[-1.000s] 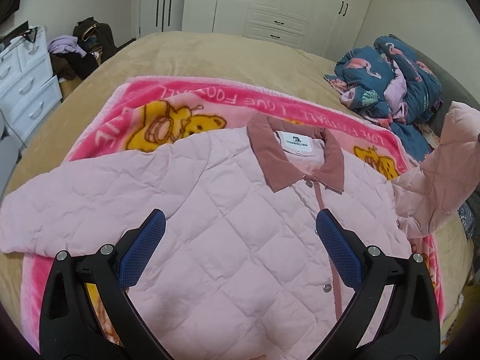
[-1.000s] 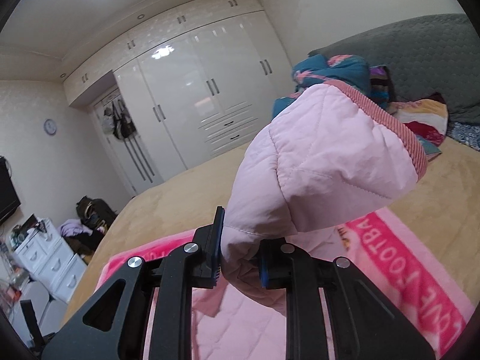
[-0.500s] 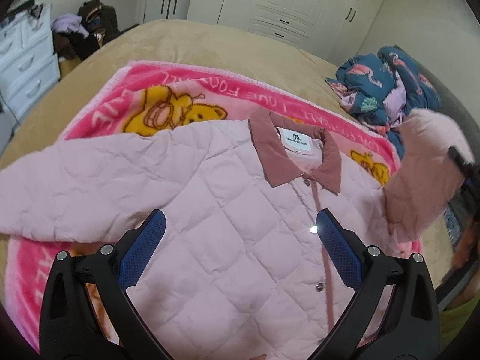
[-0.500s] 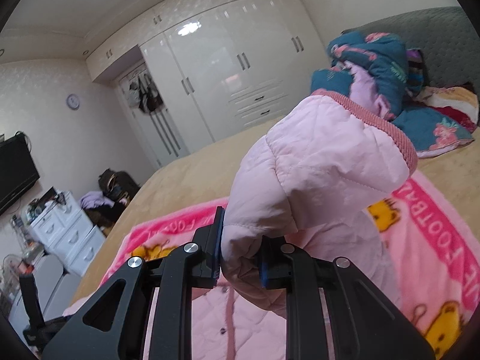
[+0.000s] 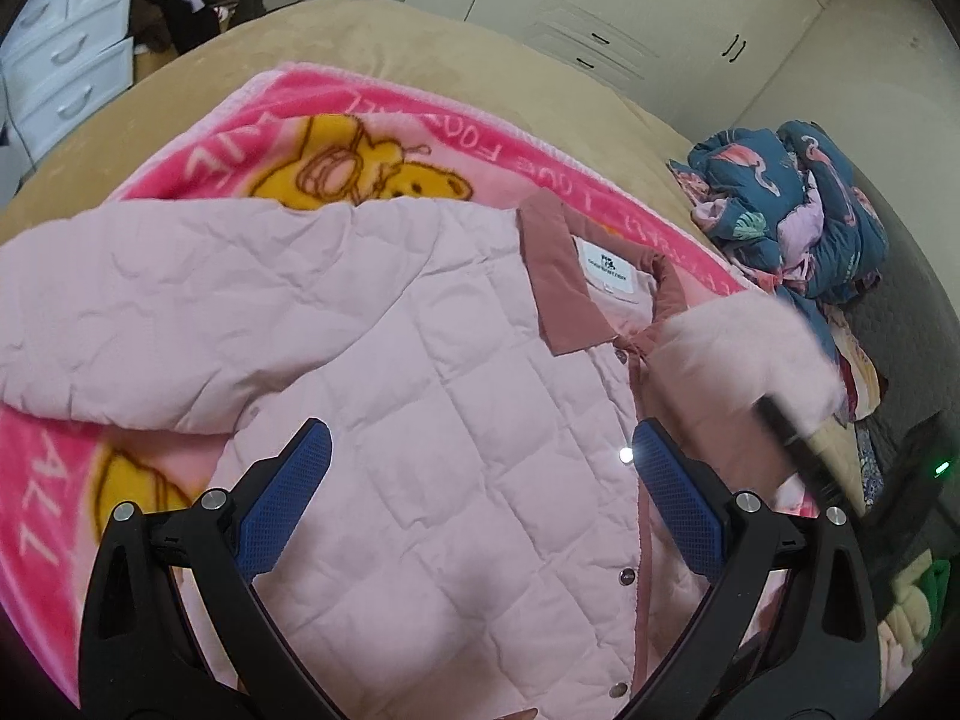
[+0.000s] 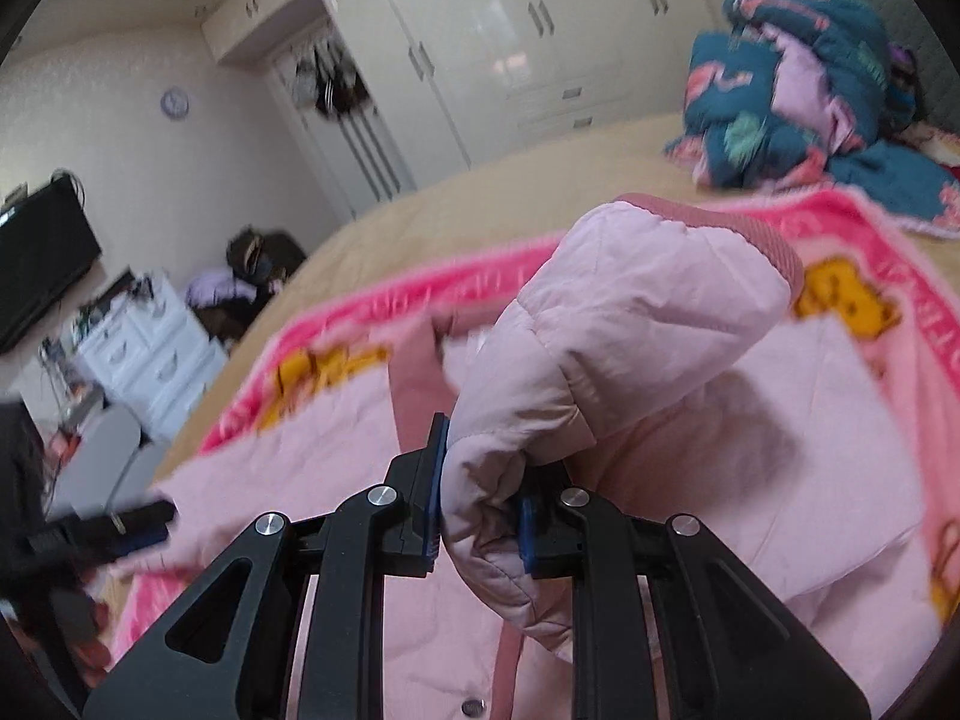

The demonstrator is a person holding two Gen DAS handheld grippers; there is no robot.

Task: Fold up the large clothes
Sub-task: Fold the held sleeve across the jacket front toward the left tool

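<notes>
A pink quilted jacket (image 5: pixel 420 396) with a dusty-rose collar (image 5: pixel 558 282) lies face up on a pink cartoon blanket (image 5: pixel 288 132) on the bed. My left gripper (image 5: pixel 480 480) is open and empty, hovering above the jacket's chest. My right gripper (image 6: pixel 483 516) is shut on the jacket's right sleeve (image 6: pixel 630 324), near its ribbed cuff, and holds it lifted over the jacket's body. The sleeve (image 5: pixel 738 354) also shows blurred at the right of the left wrist view. The other sleeve (image 5: pixel 132 312) lies spread out to the left.
A heap of blue flamingo-print bedding (image 5: pixel 792 204) sits at the bed's far right. White wardrobes (image 6: pixel 510 48) line the back wall. A white drawer unit (image 6: pixel 144 348) and a pile of clothes (image 5: pixel 192 6) stand left of the bed.
My right gripper has carried the sleeve leftward and down, over the jacket's front. My left gripper has shifted slightly over the jacket and stays open.
</notes>
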